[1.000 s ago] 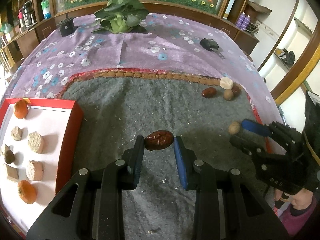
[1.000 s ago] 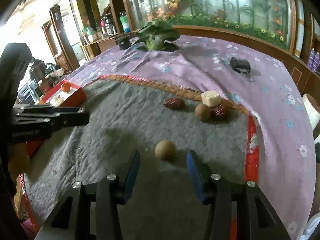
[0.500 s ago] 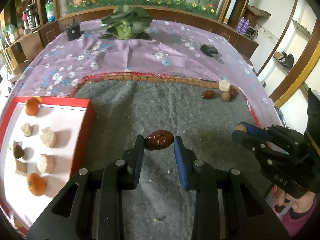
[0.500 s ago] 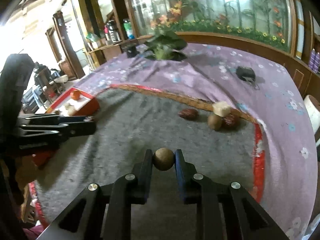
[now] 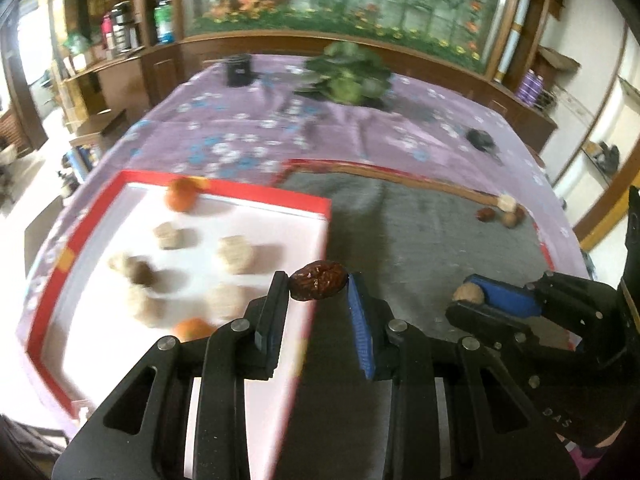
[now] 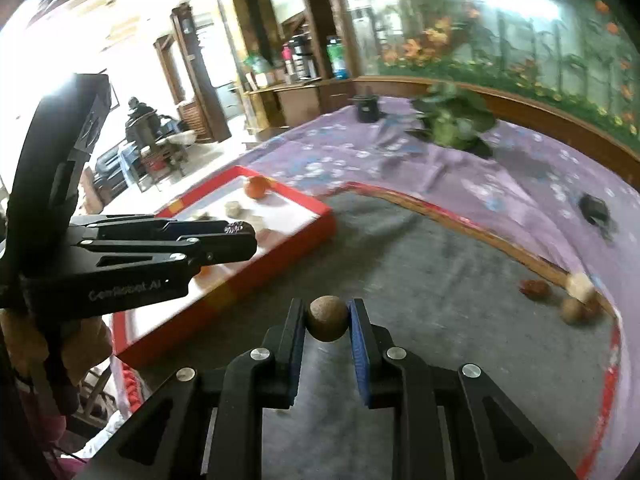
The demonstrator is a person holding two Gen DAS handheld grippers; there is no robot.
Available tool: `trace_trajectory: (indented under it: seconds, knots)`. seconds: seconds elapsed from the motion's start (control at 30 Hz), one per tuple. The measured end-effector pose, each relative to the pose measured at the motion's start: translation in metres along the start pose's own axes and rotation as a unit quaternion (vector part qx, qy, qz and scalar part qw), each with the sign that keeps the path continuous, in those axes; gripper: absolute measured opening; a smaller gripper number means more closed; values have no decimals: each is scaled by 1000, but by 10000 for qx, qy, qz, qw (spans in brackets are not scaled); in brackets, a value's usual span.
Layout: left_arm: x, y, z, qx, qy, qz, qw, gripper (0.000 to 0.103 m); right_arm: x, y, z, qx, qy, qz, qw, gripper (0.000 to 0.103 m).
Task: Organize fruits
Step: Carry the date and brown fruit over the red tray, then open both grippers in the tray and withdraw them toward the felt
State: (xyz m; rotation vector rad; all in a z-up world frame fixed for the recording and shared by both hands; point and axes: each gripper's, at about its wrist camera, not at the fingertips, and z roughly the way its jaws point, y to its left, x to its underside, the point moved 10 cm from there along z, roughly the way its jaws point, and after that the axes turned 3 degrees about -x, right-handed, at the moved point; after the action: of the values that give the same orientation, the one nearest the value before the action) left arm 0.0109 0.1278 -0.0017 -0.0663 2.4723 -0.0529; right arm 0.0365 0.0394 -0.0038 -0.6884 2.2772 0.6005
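Your left gripper [image 5: 318, 286] has its jaws clamped on a wrinkled red date [image 5: 317, 286], which sits between the pads right at the tips, above the near right edge of the red tray [image 5: 100, 208]. Your right gripper [image 6: 328, 318] has its jaws closed tight on a round brown fruit [image 6: 327, 318], held above the grey mat [image 6: 440, 288], just right of the tray's corner. In the left wrist view the same right gripper shows at the right with the brown fruit at its tips.

The tray lies at the left end of the mat, white inside. It holds two orange fruits [image 5: 182, 199], one at the far edge and one near, plus several pale beige pieces [image 5: 235, 254] and a darker brown one, all blurred.

Far right corner of the mat: a small cluster, a red date [image 6: 534, 289], a pale cube [image 6: 580, 286] and a brown round fruit [image 6: 572, 311], close together. Purple flowered cloth [image 5: 248, 136] covers the worktop beyond; a leafy green plant [image 5: 348, 76] sits on it.
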Motion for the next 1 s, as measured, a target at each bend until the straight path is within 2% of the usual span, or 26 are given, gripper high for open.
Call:
trace_trajectory:
  seconds: [0.27,0.53,0.83,1.0]
  knots:
    - [10,72,-12,-460,-66,-481,9978,29,-22,53,34,-364,129,-404,9984,21]
    - [28,134,-14,-739,46,-998,9922,29,-30,71,72,-491,399,-589,9963,21]
    - [43,146,2,-727,284,-1156,9902,30,-36,60,111,-142,688,-778,9945,21]
    - [50,149,8,-822,362,-1209,9886,30,-34,61,127,-215,799,-792,9934,21]
